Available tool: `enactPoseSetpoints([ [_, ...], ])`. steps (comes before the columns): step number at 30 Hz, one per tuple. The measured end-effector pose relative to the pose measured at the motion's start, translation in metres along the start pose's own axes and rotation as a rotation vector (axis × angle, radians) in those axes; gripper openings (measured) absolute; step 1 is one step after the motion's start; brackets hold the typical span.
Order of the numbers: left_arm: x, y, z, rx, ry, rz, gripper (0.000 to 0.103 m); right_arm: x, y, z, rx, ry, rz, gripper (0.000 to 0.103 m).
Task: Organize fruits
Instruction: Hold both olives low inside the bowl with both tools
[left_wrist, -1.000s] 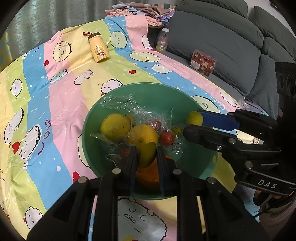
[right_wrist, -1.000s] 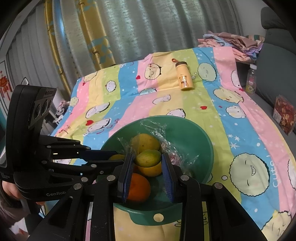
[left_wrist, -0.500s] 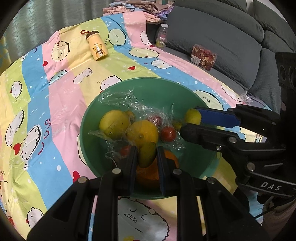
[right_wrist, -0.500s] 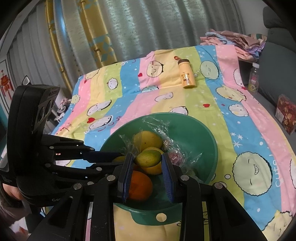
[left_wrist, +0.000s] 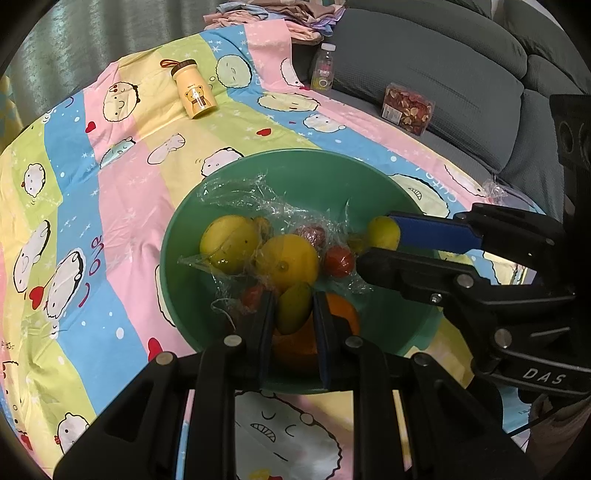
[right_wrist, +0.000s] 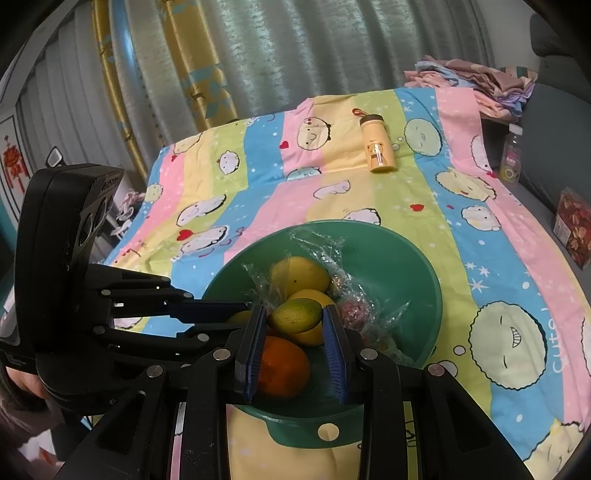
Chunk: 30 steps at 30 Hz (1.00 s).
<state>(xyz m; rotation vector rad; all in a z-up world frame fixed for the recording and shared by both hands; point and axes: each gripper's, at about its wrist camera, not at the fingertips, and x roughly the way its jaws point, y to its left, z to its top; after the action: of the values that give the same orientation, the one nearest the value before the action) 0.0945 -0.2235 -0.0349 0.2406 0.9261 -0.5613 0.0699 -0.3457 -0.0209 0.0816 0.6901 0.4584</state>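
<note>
Left wrist view: the left gripper (left_wrist: 293, 310) pinches a small green fruit (left_wrist: 293, 306) between its fingers above the green bowl (left_wrist: 369, 184) of fruit on the striped bedsheet (left_wrist: 110, 206). The right gripper (right_wrist: 295, 317) has its fingers on both ends of that fruit.

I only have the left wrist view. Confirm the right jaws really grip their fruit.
Observer: Confirmed. In the right wrist view both pads of the right gripper press a green-yellow fruit, one on each end.
Operator: Describe the near rim of the green bowl; the left gripper hides it.
Observer: It has a tab with a round hole there.
Operator: Look under the left gripper's body.
Observer: Part of a hand shows there.
</note>
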Motion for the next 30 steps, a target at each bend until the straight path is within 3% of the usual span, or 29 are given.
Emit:
enactPoseSetpoints([
  [30,0.0025,0.0001,-0.0018,0.017,0.025,0.011,0.02,0.0045,0.0047,-0.0017,-0.007,0.011,0.005,0.033],
])
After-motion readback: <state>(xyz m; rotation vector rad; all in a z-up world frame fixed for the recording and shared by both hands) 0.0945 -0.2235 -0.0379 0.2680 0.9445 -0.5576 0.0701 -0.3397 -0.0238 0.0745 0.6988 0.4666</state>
